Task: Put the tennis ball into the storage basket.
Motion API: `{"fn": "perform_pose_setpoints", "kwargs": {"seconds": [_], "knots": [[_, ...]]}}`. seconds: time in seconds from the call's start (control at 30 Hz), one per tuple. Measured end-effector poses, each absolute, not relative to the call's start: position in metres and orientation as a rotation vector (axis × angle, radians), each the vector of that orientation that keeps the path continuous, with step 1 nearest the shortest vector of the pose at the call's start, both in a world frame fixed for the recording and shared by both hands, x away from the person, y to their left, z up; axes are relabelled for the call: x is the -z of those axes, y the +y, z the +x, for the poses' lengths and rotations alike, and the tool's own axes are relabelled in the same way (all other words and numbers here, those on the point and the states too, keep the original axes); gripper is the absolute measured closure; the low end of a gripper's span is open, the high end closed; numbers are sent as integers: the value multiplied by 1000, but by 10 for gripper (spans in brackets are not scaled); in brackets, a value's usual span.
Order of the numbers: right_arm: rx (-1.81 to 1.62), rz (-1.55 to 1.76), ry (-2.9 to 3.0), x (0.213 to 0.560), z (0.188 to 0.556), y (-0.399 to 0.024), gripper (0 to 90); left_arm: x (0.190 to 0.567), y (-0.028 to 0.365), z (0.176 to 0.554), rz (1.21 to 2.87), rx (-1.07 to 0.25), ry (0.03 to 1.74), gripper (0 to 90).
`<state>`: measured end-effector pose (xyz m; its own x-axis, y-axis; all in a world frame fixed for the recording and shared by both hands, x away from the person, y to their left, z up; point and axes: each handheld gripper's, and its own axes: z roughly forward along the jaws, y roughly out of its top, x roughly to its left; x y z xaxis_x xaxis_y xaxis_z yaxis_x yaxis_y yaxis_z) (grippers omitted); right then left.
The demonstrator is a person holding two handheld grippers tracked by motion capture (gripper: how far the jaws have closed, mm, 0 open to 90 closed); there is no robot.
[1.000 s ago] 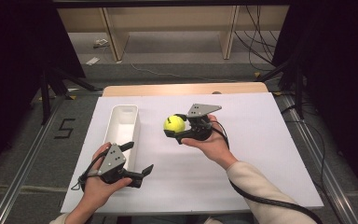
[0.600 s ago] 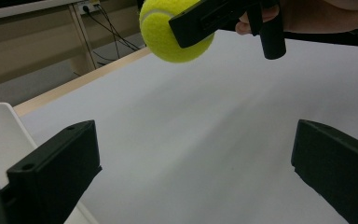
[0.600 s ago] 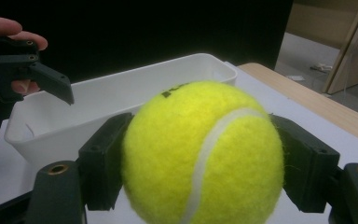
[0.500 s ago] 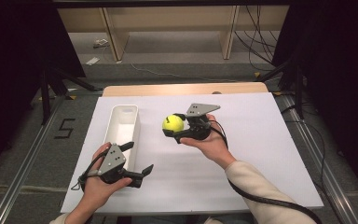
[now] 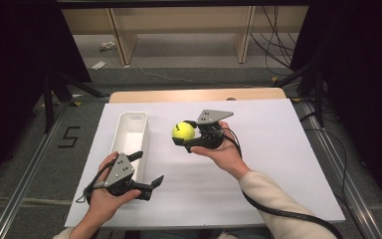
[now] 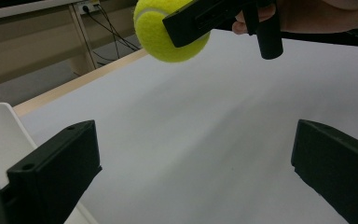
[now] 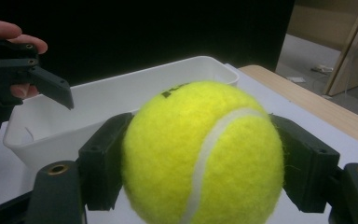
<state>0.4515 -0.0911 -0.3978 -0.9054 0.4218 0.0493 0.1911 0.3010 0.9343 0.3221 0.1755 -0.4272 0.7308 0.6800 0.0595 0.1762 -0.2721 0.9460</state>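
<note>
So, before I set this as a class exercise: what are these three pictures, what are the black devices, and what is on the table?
A person sits at a table covered by a white board and holds a hand-held tool in each hand. Each tool ends in black tongs with two jaws.

The wide picture comes from a fixed camera above, looking down. The other two come from small cameras riding on the tools, looking along the jaws.

The right tongs are shut on a fuzzy yellow-green tennis ball, lifted above the board; the close-up shows the ball squeezed between both jaws.

The left tongs are open and hold nothing, close to the near end of a long white plastic bin, which looks empty. In their own picture the ball hangs ahead of them.
</note>
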Motion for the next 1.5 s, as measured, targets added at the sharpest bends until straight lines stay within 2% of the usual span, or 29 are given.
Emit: {"fn": "perform_pose_setpoints", "kwargs": {"seconds": [1.5], "knots": [[-1663,547,2379,396,452,-74,271,427,176,322,1816,-562,669,7]]}}
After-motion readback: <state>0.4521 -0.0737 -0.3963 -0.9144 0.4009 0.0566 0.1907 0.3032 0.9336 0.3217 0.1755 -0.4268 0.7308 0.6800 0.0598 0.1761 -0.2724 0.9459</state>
